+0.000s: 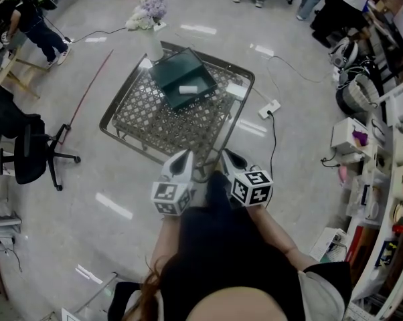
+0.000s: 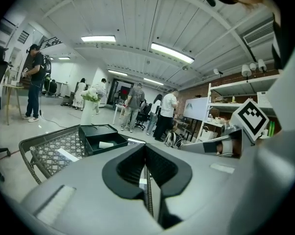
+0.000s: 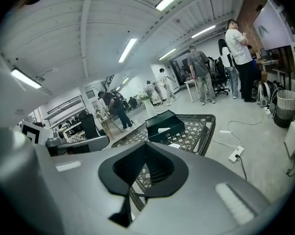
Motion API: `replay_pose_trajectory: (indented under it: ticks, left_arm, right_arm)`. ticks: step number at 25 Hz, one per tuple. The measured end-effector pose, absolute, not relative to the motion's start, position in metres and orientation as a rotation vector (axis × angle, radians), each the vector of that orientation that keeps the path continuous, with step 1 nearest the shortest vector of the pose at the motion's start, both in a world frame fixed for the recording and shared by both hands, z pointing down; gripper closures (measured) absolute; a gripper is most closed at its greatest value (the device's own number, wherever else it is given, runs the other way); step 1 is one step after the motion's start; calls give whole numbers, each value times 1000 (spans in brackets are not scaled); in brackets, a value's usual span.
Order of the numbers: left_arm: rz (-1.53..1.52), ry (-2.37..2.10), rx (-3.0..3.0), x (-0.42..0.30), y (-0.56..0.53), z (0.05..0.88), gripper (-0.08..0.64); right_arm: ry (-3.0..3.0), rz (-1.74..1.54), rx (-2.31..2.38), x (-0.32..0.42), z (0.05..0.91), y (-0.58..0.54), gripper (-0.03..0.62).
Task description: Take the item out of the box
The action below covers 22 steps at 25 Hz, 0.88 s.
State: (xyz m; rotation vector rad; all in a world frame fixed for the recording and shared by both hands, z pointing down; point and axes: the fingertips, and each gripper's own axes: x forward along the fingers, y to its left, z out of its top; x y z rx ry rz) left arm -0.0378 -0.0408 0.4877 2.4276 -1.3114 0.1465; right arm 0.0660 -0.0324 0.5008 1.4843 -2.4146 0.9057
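Note:
A dark green box [image 1: 183, 79] stands open on a low metal lattice table [image 1: 131, 122], with a small white item [image 1: 188, 89] lying inside it. Both grippers hover side by side short of the table's near edge, well apart from the box. My left gripper [image 1: 185, 155] and my right gripper [image 1: 227, 155] are both shut with nothing between the jaws. The left gripper view looks past the left gripper [image 2: 146, 149] to the box [image 2: 102, 137] and item [image 2: 106, 144]. In the right gripper view the box [image 3: 164, 125] and item [image 3: 163, 129] lie beyond the right gripper [image 3: 146, 146].
A white vase of flowers [image 1: 150, 24] stands at the table's far corner, and a white card [image 1: 235, 90] lies right of the box. A black office chair [image 1: 29, 150] is at left. A power strip with cable [image 1: 269, 108] and shelving [image 1: 382, 172] are at right. People stand behind.

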Motion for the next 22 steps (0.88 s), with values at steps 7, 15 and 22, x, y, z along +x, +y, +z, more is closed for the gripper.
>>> replay_pose_trajectory:
  ticks: [7, 15, 22]
  left_arm:
    - [145, -1336, 2402, -34, -65, 488, 552]
    - [145, -1373, 2352, -39, -100, 496, 552]
    - [153, -1409, 2321, -45, -129, 501, 551]
  right_arm:
    - [-2422, 903, 1447, 69, 500, -58, 592]
    - [-2418, 914, 1418, 73, 504, -99, 592]
    - [-2411, 916, 1381, 72, 510, -129, 592]
